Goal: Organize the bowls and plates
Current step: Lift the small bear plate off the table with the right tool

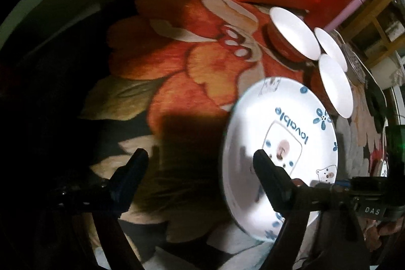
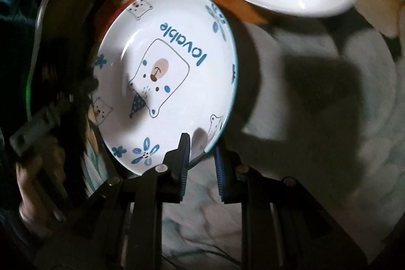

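White bear-print plate (image 2: pixel 167 82) tilted, rim clenched by right gripper (image 2: pixel 201 153); left gripper (image 1: pixel 200 166) released beside 3 bowls (image 1: pixel 293 33).

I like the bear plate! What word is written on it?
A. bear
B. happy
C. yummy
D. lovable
D. The plate has "lovable" in blue letters next to the big bear drawing, upside down in both views.
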